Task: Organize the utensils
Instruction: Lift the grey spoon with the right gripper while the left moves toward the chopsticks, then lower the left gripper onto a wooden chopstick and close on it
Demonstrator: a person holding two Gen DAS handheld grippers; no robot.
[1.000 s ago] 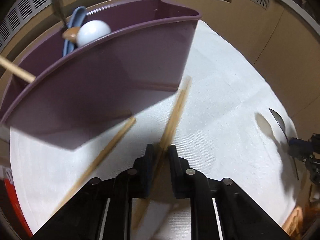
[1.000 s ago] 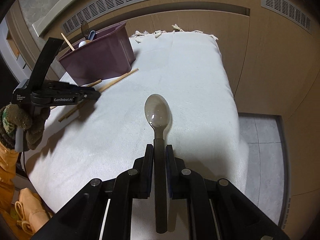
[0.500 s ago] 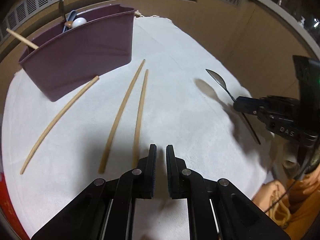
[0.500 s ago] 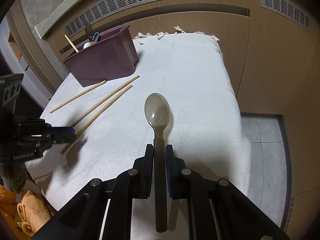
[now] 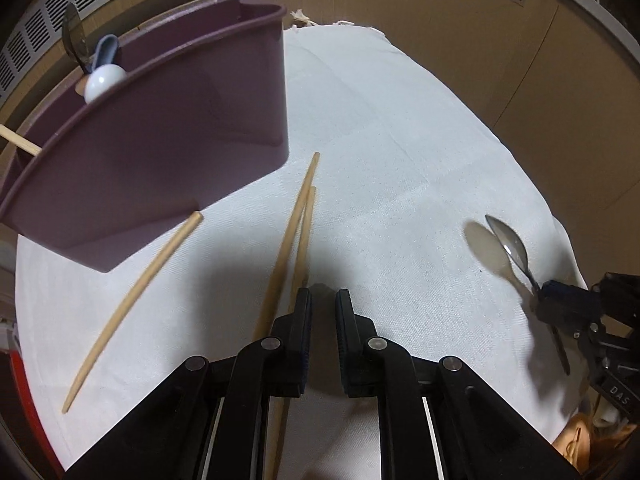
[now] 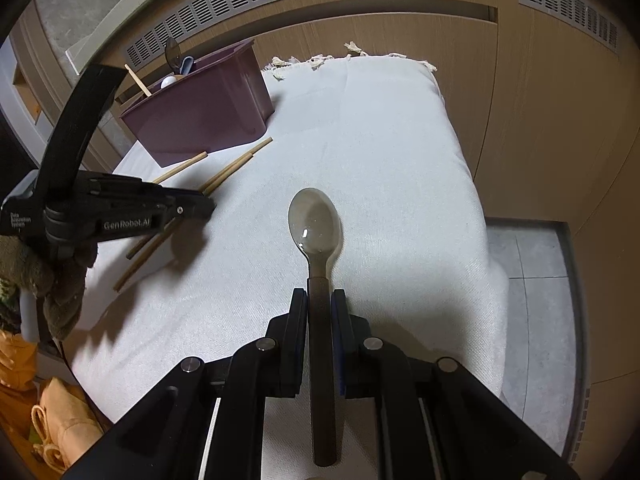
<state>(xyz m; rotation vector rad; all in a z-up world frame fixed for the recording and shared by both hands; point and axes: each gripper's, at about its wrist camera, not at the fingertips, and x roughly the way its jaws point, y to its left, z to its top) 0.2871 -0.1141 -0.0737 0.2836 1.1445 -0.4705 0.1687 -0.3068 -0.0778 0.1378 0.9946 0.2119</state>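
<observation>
Left tool (image 5: 322, 304) back over chopsticks (image 5: 298, 224), their near ends hidden underneath.

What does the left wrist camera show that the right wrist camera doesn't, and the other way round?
Left wrist only: the left gripper from behind, shut, nothing between its fingers.
Right wrist only: the gloved hand carrying the left gripper, and grey floor tiles.
Both: the purple bin, three loose chopsticks on the white cloth, and the spoon in the right gripper.
</observation>
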